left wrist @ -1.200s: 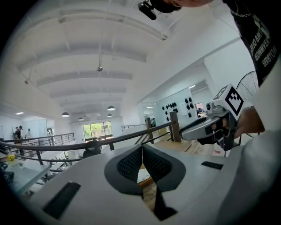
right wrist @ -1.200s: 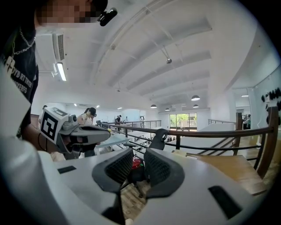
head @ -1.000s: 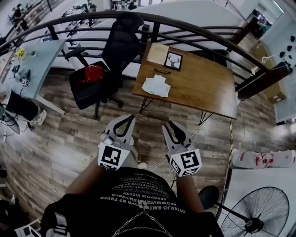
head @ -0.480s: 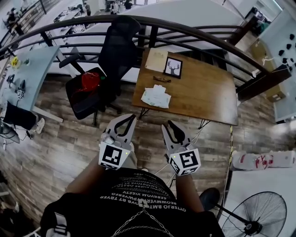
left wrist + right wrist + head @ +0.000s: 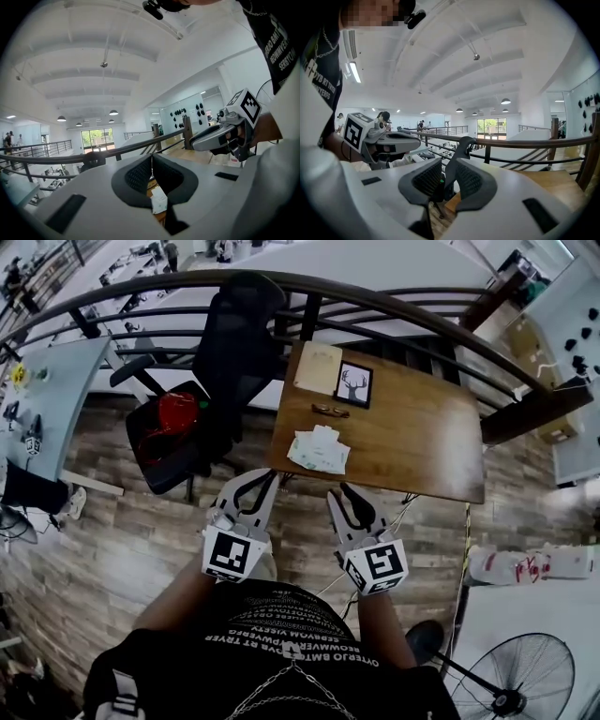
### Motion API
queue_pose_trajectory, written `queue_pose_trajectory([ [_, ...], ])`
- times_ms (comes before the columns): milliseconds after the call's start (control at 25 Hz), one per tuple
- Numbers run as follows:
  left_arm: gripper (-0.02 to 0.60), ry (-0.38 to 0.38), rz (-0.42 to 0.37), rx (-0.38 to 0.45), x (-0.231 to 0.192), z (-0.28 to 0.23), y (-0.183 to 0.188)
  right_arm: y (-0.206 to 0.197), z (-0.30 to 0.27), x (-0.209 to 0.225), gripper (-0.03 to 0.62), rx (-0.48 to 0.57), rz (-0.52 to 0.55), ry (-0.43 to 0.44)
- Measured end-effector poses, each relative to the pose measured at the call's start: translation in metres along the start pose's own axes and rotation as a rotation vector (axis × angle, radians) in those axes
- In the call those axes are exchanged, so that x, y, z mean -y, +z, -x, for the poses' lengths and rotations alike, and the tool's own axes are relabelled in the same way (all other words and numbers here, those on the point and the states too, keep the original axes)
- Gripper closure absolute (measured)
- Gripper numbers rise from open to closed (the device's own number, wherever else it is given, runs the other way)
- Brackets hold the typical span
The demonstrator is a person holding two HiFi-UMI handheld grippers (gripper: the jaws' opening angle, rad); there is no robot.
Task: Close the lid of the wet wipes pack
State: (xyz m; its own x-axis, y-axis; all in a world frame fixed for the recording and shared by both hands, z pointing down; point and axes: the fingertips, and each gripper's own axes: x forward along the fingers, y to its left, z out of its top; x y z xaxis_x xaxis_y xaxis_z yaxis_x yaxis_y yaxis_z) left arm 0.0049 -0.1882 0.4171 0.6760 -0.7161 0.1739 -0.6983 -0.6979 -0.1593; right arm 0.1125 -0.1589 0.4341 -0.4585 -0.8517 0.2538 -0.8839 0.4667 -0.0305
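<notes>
Head view showed the wet wipes pack lying white and flat on the wooden table, near the table's front left edge; whether its lid stood open was too small to tell. In the left gripper view the pack appeared low in the frame, seen through the gap beneath the jaw tips. Farther back on the table lay a pair of glasses, a framed deer picture and a tan sheet just beside it.

Both grippers were held out over the plank floor, short of the table and well apart from the pack. The left gripper was clenched, its pad tips meeting with nothing between them, as its own view confirmed. The right gripper stood slightly released: a narrow gap showed between its pads, with only the distant chair visible through it and nothing held.

Left of the table stood a black office chair with a red object on its seat. A dark curved railing ran behind the table, and a floor fan stood at the lower right.
</notes>
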Motion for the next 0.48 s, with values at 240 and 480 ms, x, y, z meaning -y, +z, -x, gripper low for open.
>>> queue_pose_trajectory([
  [240, 0.553, -0.001, 0.035, 0.017, -0.021, -0.017, 0.0, 0.014, -0.019, 0.014, 0.495, 0.001, 0.016, -0.032],
  [480, 0.552, -0.058, 0.018, 0.037, -0.03, -0.033, 0.008, 0.026, -0.032, 0.023, 0.495, 0.002, 0.022, -0.061],
])
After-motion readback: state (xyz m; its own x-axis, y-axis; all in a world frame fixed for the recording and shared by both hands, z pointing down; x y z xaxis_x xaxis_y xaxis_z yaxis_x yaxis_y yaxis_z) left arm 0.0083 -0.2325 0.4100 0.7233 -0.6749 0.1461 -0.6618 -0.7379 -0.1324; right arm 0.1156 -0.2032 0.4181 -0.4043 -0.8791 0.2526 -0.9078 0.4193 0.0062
